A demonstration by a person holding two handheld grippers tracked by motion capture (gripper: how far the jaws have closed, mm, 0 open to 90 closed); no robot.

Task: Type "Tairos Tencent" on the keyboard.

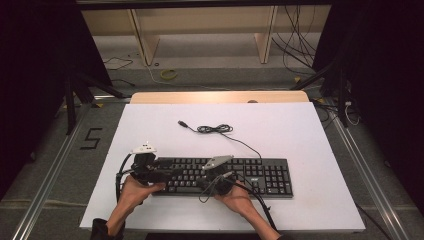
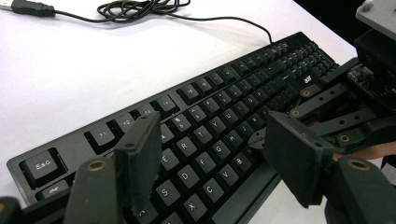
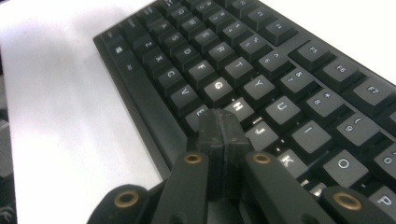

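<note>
A black keyboard lies across the near half of the white table top. Its cable coils behind it and ends in a loose USB plug. My left gripper reaches in from the left and hovers over the keyboard's left end. In the left gripper view its jaws stand wide open above the letter keys, with nothing between them. My right gripper comes in over the keyboard's front edge. Its jaws are pressed together, tip low over the keys near H and J.
The white board's near edge runs just below the person's hands. Beyond the table are a wooden shelf frame, loose cables on the floor and dark stands at both sides. In the left gripper view the right gripper is close on the right.
</note>
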